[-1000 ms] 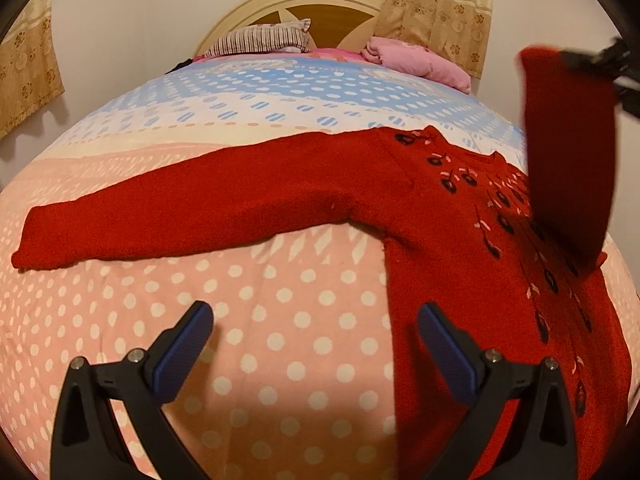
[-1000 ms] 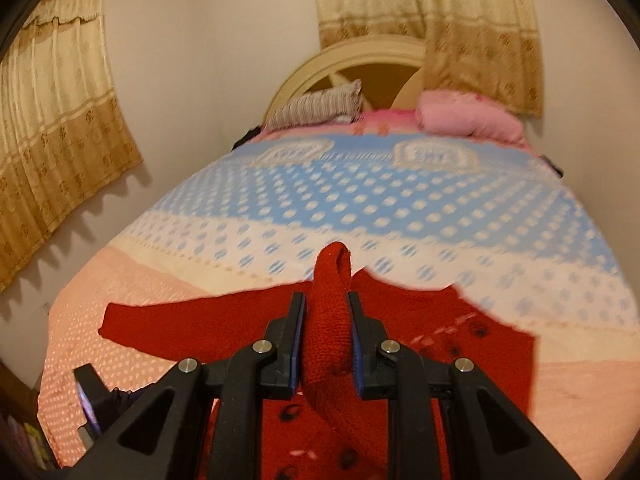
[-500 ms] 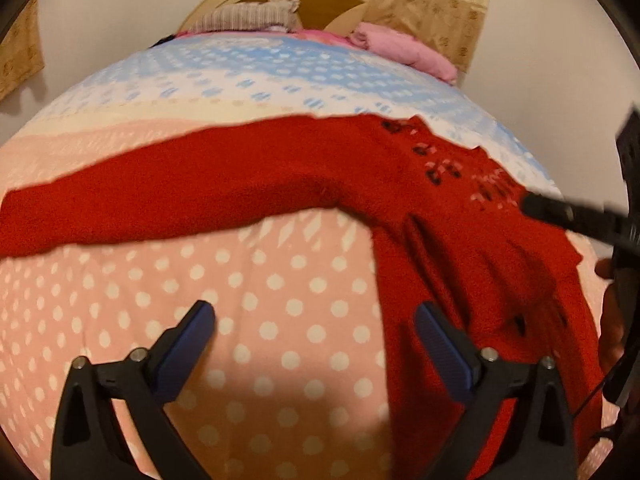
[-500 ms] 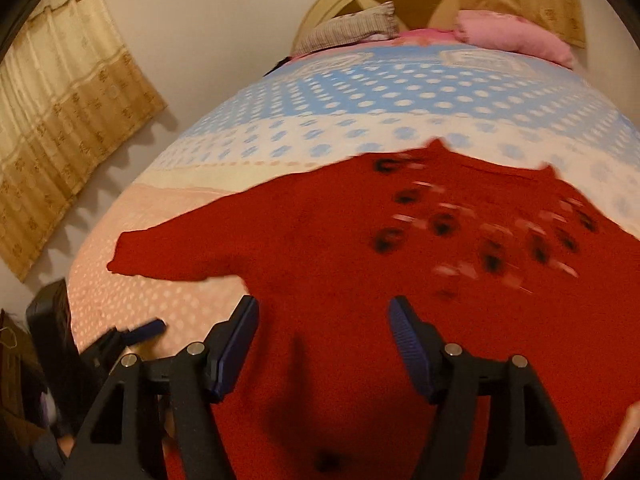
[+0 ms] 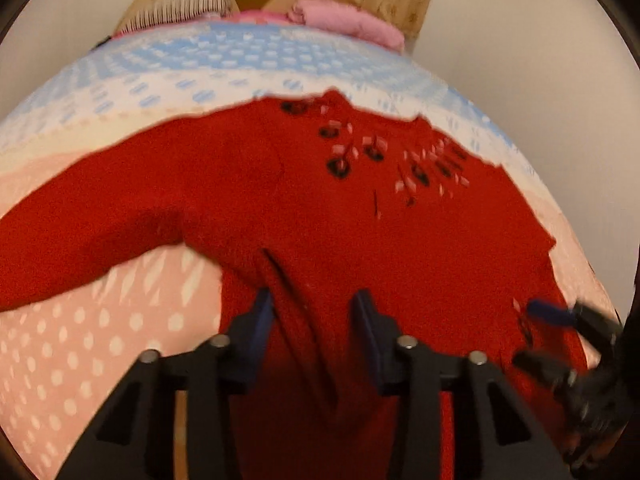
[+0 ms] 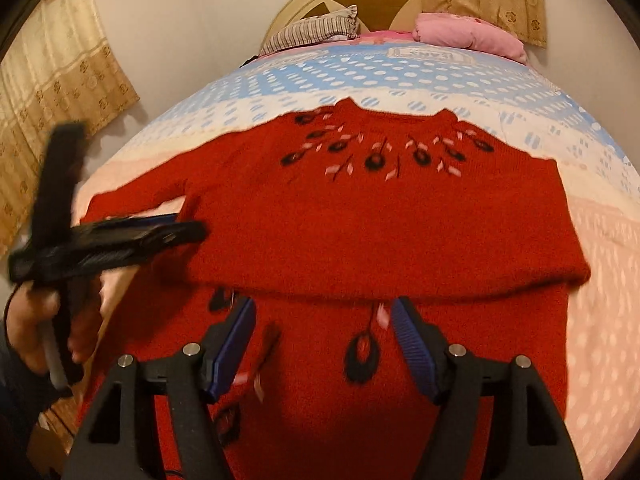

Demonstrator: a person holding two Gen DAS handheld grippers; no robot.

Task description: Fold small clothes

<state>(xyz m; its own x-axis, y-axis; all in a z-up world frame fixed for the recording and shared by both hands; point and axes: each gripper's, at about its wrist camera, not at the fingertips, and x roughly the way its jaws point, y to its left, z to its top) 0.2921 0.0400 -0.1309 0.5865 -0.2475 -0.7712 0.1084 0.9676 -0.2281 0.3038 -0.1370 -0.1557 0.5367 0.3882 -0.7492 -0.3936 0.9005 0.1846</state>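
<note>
A red sweater [image 6: 360, 232] lies spread on the bed [image 6: 600, 280], one sleeve folded across its body, the other stretched out to the side. The left hand-held gripper [image 5: 312, 312] is closing, its jaws narrow around a raised fold near the underarm. The right hand-held gripper [image 6: 322, 320] is opening, its jaws wide above the sweater's lower front, gripping nothing.

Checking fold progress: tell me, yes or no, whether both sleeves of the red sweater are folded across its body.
No: the red sweater's left-hand sleeve lies stretched out on the bedspread.
</note>
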